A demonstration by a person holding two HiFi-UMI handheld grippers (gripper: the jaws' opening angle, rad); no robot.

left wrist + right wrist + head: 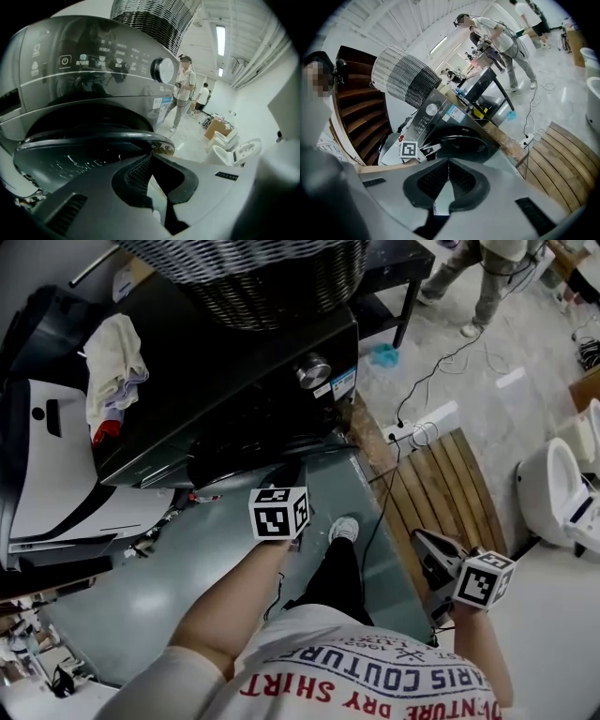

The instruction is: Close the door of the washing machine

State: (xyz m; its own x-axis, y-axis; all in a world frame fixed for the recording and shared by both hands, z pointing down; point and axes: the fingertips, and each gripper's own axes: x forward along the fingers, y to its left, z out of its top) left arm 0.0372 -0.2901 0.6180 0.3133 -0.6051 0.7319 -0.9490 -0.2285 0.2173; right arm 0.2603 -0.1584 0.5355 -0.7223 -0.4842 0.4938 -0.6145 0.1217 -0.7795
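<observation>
Left gripper view shows the left gripper (151,156) pinched together, empty, its tips right at the rim of the washing machine door (70,161). The right gripper (448,161) — also together, empty — hangs well back.

Dark-grey washing machine (239,367), basket (403,77) (woven) banded black and white

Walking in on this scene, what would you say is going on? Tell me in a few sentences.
A person stands facing a washing machine with a hand-held gripper in each hand. The left hand-held gripper, jaws together and empty, is right at the rim of the door. Whether the door is latched cannot be told. The right hand-held gripper is held back at the person's side, shut on nothing.
</observation>
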